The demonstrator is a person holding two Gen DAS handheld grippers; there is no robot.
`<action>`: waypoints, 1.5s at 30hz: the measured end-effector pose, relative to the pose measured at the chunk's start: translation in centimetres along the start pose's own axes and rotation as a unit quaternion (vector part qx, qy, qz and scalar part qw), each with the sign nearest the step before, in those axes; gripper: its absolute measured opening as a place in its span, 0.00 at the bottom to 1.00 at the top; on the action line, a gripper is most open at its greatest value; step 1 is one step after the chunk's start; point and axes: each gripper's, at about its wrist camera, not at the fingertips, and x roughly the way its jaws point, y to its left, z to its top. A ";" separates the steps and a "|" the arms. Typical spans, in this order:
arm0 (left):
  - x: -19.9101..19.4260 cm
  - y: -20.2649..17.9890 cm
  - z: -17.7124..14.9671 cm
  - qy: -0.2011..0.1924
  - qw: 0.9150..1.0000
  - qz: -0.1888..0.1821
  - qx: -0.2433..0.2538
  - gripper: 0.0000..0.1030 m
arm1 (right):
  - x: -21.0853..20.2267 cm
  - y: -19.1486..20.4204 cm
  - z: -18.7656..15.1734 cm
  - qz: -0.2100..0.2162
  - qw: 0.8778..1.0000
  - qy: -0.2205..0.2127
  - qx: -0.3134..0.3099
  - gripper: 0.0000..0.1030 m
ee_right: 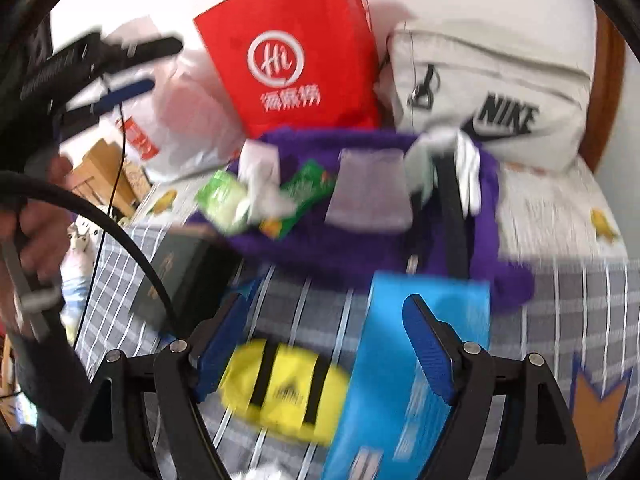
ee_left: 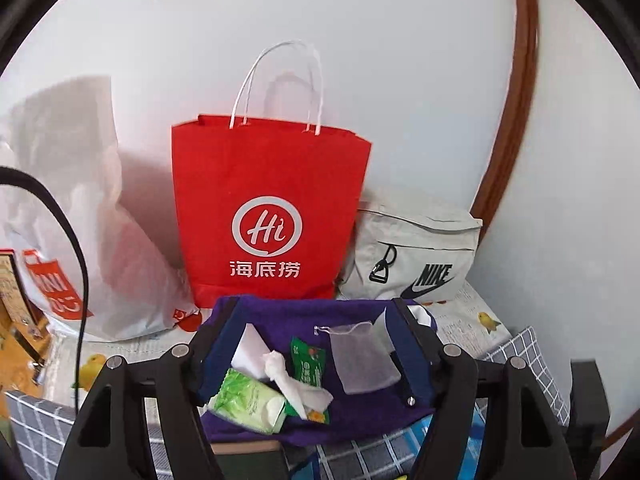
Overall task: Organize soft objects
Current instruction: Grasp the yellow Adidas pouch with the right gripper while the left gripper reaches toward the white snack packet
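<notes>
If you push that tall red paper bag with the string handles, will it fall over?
Probably yes. The red paper bag stands tall on a narrow base on soft bedding, so a high push would likely tip it. It looks like stiffish paper, so it should keep its shape. Whether anything inside weighs it down can't be seen.

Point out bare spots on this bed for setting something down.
Free: the printed sheet right of the purple cloth, below the Nike bag; the checked blanket right of the blue box. Crowded: the purple cloth and the back wall, lined with bags.
</notes>
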 end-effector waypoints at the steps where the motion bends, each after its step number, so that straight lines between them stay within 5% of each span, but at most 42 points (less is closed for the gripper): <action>1: -0.6 -0.2 -0.1 -0.001 1.000 0.003 0.001 0.68 | -0.5 0.4 -0.8 0.001 1.000 0.000 -0.001 0.77; 6: -3.5 0.2 -1.3 0.017 1.000 0.000 -0.009 0.68 | -1.2 3.5 -4.7 0.014 0.999 0.002 -0.030 0.77; 13: -7.5 3.6 -5.2 0.035 0.998 0.046 -0.037 0.68 | 1.4 8.1 -7.4 -0.036 0.994 0.007 -0.104 0.77; 19: -10.5 6.0 -9.6 0.043 0.994 0.087 -0.058 0.70 | 5.5 9.9 -8.1 -0.064 0.989 0.030 -0.126 0.59; 24: -11.4 7.1 -12.1 0.059 0.992 0.080 -0.073 0.70 | 7.3 10.2 -8.4 -0.137 0.978 0.015 -0.158 0.32; 31: -12.2 8.3 -15.1 0.080 0.990 0.068 -0.097 0.70 | 2.6 9.4 -7.7 -0.090 0.989 -0.005 -0.116 0.17; 36: -12.0 8.3 -17.2 0.111 0.986 0.056 -0.107 0.70 | -1.0 8.9 -7.6 -0.046 0.996 -0.017 -0.070 0.16; 45: -10.3 5.5 -20.1 0.171 0.982 0.025 -0.079 0.70 | -7.4 9.1 -8.7 -0.038 0.996 -0.058 -0.052 0.16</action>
